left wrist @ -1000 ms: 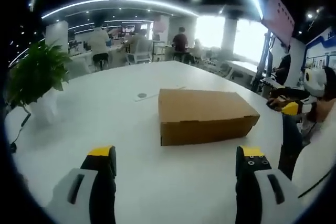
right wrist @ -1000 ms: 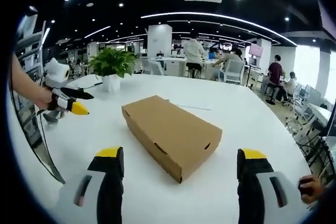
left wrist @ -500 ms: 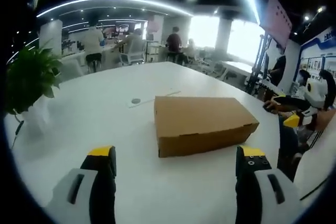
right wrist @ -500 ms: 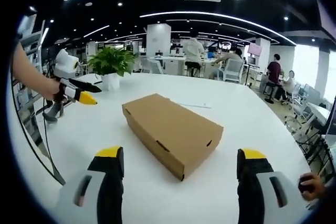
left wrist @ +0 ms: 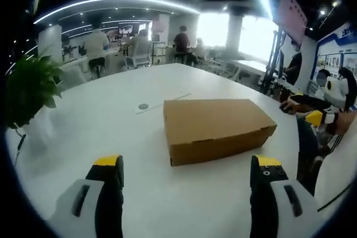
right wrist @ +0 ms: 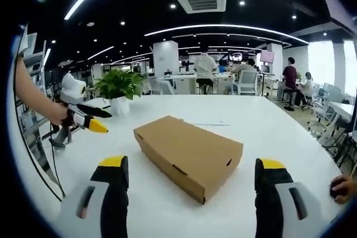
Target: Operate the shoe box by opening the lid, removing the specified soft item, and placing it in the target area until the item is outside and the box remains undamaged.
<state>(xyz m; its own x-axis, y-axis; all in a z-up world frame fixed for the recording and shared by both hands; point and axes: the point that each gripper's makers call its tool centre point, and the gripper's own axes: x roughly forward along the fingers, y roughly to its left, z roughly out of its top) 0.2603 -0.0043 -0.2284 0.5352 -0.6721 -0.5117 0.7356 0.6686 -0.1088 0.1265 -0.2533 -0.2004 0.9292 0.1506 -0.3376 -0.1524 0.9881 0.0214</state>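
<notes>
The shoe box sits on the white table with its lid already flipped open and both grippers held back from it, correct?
Not quite: the shoe box lid is shut, flat on top, as the right gripper view shows. The rest holds: it sits on the white table, with the left gripper and right gripper held back from it.

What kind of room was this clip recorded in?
Most likely an open-plan office: people sit at desks in the background, a ceiling air vent and strip lights run overhead, and a potted plant stands on the big white table holding the closed box.

Both views low over white table, facing closed box from opposite sides, near
</notes>
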